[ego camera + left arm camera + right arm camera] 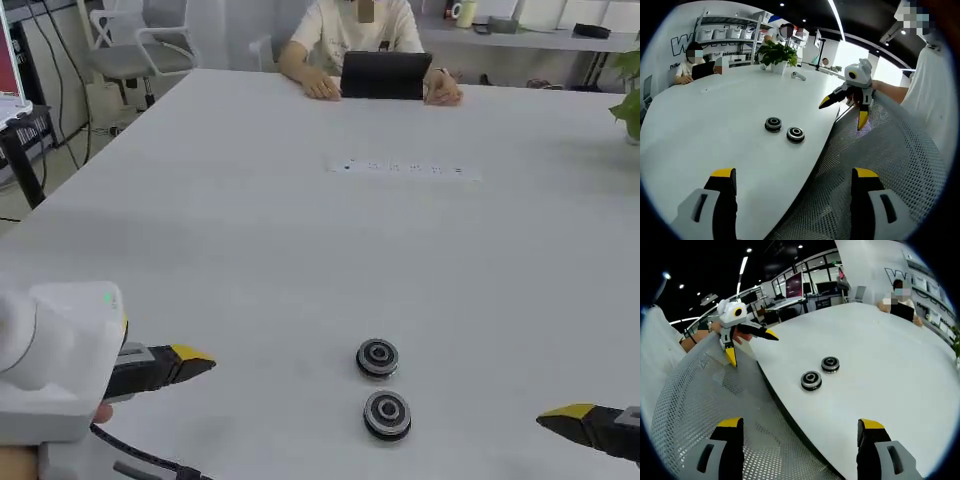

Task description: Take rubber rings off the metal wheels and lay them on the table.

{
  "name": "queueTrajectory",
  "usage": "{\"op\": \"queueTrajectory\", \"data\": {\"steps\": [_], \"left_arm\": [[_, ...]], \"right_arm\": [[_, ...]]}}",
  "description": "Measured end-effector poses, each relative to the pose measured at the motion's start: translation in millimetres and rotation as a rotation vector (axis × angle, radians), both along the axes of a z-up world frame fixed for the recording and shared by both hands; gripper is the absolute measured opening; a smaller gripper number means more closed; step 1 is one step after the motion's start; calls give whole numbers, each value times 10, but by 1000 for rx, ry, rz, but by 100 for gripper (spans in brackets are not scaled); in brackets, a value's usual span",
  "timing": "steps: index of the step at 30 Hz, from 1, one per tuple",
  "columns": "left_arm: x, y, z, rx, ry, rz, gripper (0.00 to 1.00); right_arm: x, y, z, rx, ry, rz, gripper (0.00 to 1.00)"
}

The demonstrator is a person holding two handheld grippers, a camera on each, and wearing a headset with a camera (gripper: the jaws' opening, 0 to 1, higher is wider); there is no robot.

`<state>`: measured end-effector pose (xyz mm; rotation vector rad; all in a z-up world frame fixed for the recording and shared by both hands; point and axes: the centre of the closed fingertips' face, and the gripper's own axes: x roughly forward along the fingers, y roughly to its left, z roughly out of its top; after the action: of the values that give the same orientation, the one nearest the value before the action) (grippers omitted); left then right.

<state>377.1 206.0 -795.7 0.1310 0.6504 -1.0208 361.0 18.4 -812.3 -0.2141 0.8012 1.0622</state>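
**A:** What is the biggest thing there?

**B:** The bench (pixel 300 250), a broad, smooth, matte white top with a curved edge. In both gripper views a grey mesh (pixel 880 150) of fine open weave spreads off that edge, just ahead of the fingers.

**A:** How do the grippers stand?

**B:** The left gripper (pixel 794 175) has its fingers (pixel 722 200) spread wide. They grip nothing and touch nothing. The right gripper (pixel 800 423) is the same, its fingers (pixel 871 440) far apart and bare. Each finger is dark and tapering with a yellow tip. The bodies behind them are hard white plastic.

**A:** And the wheels?

**B:** They lie flat on the bench, ahead of both pairs of fingers and well apart from them, between the two grippers. The near wheel (pixel 387 414) is closer to the bench's edge. The far wheel (pixel 377 358) is just beside it, and the two do not touch. Both are small round discs with a silvery metal face and a dark centre.

**A:** What about the rings?

**B:** A black rubber ring (pixel 388 433) wraps the near wheel's rim. The far wheel carries the same dark band.
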Motion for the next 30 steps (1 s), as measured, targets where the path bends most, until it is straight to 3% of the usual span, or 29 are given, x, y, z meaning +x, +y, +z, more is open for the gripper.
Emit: {"op": "queueTrajectory", "data": {"steps": [30], "left_arm": [[9,25,-11,9,-2,22,90]], "right_arm": [[6,-2,22,3,-11,-11,92]]}}
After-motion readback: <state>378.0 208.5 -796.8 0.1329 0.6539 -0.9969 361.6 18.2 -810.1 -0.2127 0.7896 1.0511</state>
